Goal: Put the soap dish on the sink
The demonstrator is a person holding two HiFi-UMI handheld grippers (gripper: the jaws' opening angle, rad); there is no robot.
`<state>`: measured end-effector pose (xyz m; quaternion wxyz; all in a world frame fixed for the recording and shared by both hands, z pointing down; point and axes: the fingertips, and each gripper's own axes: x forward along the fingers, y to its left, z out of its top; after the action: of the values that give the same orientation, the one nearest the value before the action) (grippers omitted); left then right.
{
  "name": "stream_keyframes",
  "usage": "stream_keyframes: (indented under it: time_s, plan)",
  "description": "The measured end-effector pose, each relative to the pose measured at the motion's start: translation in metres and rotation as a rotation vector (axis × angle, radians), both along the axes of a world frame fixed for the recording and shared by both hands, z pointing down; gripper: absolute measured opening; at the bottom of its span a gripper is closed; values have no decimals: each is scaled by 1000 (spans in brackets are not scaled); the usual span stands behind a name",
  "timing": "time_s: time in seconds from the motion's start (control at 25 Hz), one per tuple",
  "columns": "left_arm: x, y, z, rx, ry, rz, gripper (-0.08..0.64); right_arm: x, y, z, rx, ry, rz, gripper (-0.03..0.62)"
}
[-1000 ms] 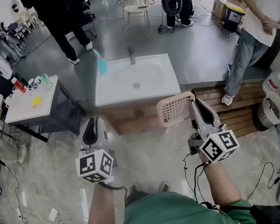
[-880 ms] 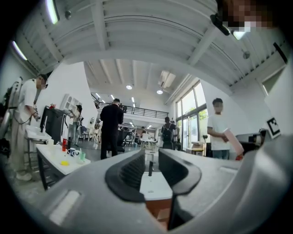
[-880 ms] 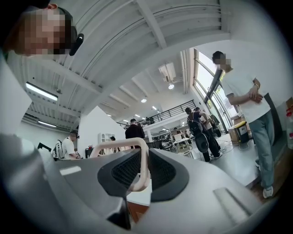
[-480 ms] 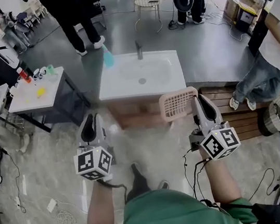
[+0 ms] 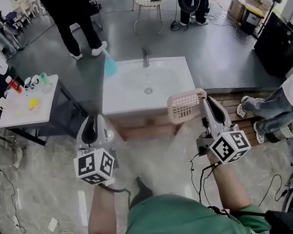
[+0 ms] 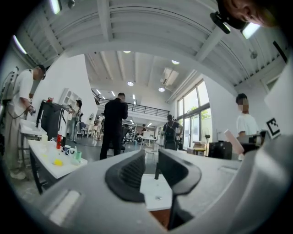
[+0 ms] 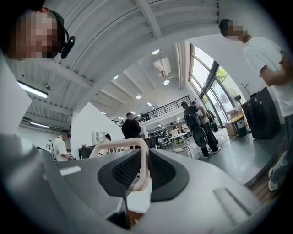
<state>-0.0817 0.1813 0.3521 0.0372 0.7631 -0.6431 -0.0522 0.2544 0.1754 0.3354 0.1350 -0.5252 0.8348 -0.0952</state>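
Observation:
The white sink (image 5: 132,96) stands on a wooden cabinet just ahead of me, with its faucet (image 5: 145,58) at the back rim. My right gripper (image 5: 207,104) is shut on the rim of the pink slatted soap dish (image 5: 187,105). The dish hangs upright at the sink's front right corner. In the right gripper view, the dish's pink rim (image 7: 120,145) runs between the pads of the right gripper (image 7: 144,157). My left gripper (image 5: 93,123) is shut and holds nothing, level with the sink's front left corner. The left gripper (image 6: 152,157) points at the sink (image 6: 153,189).
A teal bottle (image 5: 110,65) stands on the sink's back left corner. A white table (image 5: 22,114) with cups is at the left, and a wooden platform (image 5: 238,102) lies at the right beside a person's legs (image 5: 278,115). People stand beyond the sink. Cables lie on the floor.
I have stepped a little closer, so the dish now overlaps the sink's front right corner. The person at the right has shifted towards the frame's edge. Both grippers keep their grip state.

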Motion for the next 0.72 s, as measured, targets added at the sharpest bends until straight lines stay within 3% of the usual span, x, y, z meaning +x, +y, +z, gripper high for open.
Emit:
stream_keyframes:
  time_s: [0.4, 0.72]
  plan:
    - [-81, -88, 13, -28, 36, 53, 87, -90, -87, 0, -36, -12, 37, 51]
    - [-104, -137, 31, -71, 48, 56, 87, -122, -141, 15, -77, 6, 26, 51]
